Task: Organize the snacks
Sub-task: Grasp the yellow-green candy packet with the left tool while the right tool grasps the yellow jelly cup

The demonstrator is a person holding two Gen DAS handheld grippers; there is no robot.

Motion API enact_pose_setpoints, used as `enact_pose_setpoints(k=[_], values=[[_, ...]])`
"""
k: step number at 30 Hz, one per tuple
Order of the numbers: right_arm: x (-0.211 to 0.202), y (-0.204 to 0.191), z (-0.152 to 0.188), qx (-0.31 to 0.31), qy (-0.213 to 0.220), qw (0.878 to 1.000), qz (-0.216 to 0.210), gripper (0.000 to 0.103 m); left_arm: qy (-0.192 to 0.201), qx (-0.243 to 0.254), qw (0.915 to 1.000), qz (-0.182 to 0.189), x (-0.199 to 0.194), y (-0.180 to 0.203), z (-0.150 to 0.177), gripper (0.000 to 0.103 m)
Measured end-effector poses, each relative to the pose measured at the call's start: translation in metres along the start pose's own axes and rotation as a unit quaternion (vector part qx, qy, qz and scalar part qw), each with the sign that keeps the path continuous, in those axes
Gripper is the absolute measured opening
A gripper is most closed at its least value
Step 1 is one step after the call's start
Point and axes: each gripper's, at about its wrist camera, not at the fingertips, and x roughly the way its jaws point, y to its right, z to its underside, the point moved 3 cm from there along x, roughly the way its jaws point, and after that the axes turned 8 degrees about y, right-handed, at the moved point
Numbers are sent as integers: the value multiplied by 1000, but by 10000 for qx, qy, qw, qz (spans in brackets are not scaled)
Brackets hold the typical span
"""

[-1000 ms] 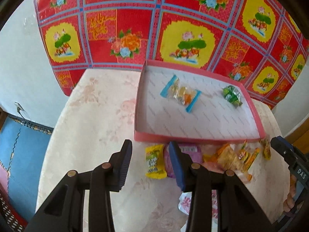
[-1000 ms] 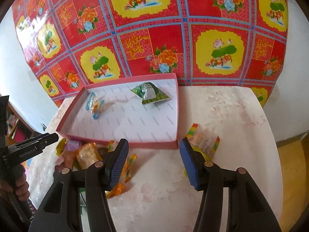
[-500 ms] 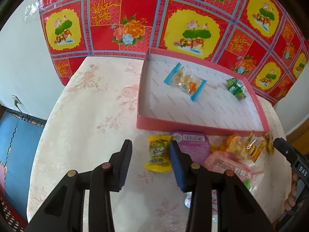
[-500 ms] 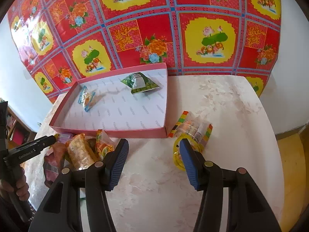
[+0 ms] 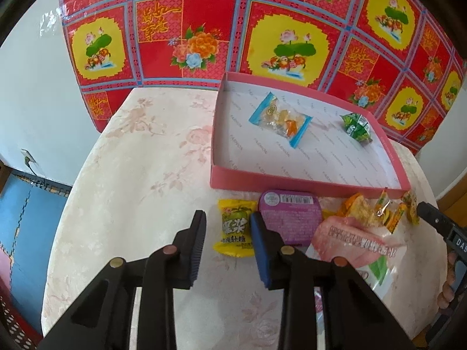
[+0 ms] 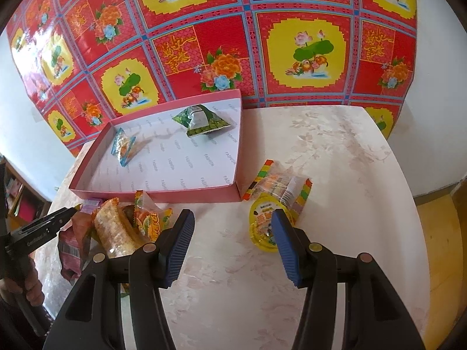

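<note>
Two snacks already lie inside the shallow pink box [image 5: 306,181]: a blue-edged clear packet [image 5: 280,119] and a green packet [image 5: 356,125]. Every other snack waits outside it, on the pale flowered surface [image 5: 140,175] along the box's near wall.

Over the last second both cameras have pulled back from the box, so the loose pile now shows in full. The left claw [image 5: 227,230] is spread and holds nothing. A yellow candy packet [image 5: 235,229] sits between its fingertips in this view, and a purple tub [image 5: 290,215] lies just beside the right-hand finger. Whether the claw touches either is unclear.

The right claw [image 6: 232,234] is also spread and empty. A yellow jelly cup [image 6: 264,224] rests just beside its right finger, partly under a rainbow-edged packet [image 6: 280,185]. An orange snack packet [image 6: 151,218] lies to its left.

Judging from this, the sorting is early, and each claw seems lined up to pick its next piece.
</note>
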Motion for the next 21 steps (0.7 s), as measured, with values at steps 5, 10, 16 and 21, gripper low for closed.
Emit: enact_pose_setpoints(k=[5, 10, 16, 21], values=[[2, 4, 1, 57, -19, 10000, 10, 56, -77, 111, 9999, 4, 4, 5, 3, 33], [0, 7, 0, 74, 5, 10000, 33, 56, -15, 223, 9997, -75, 4, 9, 5, 33], [-1, 8, -1, 79, 30, 9999, 58, 56, -59, 39, 9996, -280, 10, -6, 5, 32], [1, 11, 0, 92, 11, 9999, 97, 56, 15, 162, 9992, -360, 11, -4, 6, 31]])
